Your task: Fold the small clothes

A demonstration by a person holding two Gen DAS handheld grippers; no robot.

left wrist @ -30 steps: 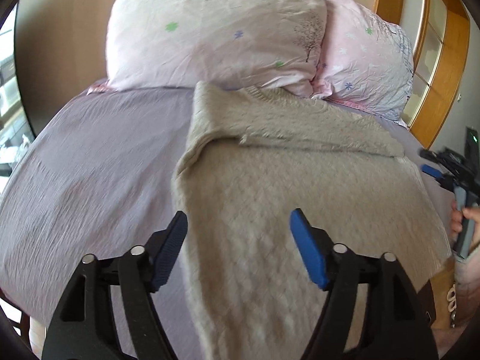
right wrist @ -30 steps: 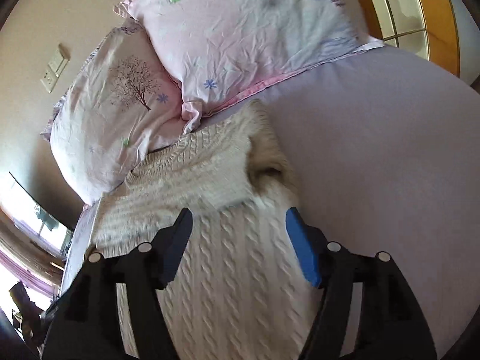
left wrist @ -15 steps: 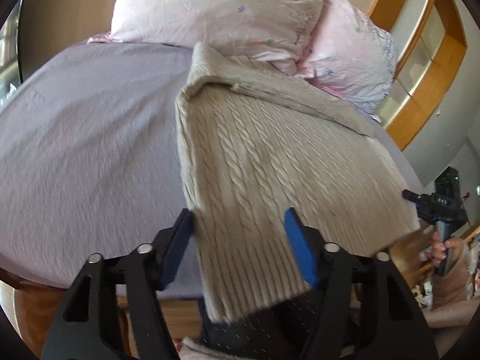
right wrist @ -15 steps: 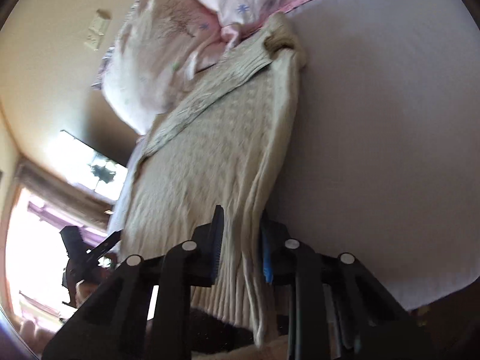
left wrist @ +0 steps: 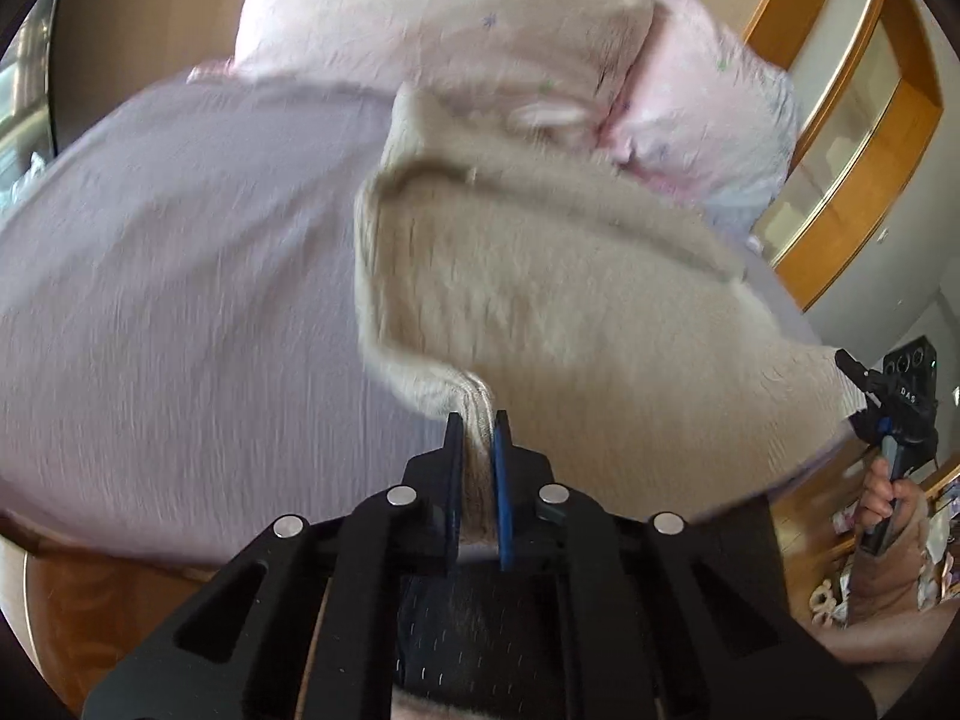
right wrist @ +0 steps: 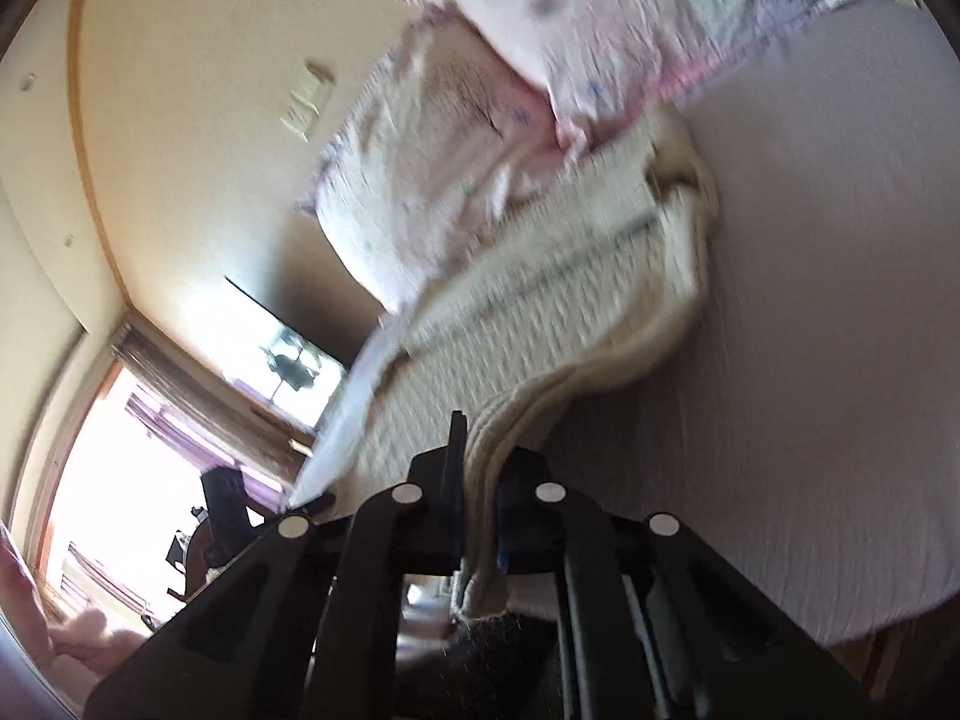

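Bed [left wrist: 150, 300] with lilac sheet, two pink pillows [left wrist: 456, 42] at the head, wood-trimmed wall beyond. Beige cable-knit sweater [left wrist: 540, 300] lies on the sheet. Left hand-held gripper [left wrist: 478, 420] clamped on its hem; right hand-held gripper [right wrist: 480, 456] clamped on the opposite hem corner. Only the right view shows a bright window [right wrist: 120, 450] and wall switch [right wrist: 307, 99].

A beige cable-knit sweater [left wrist: 558, 312] lies on the bed. Its top is folded over near the pillows. Its near hem is lifted and bunched.
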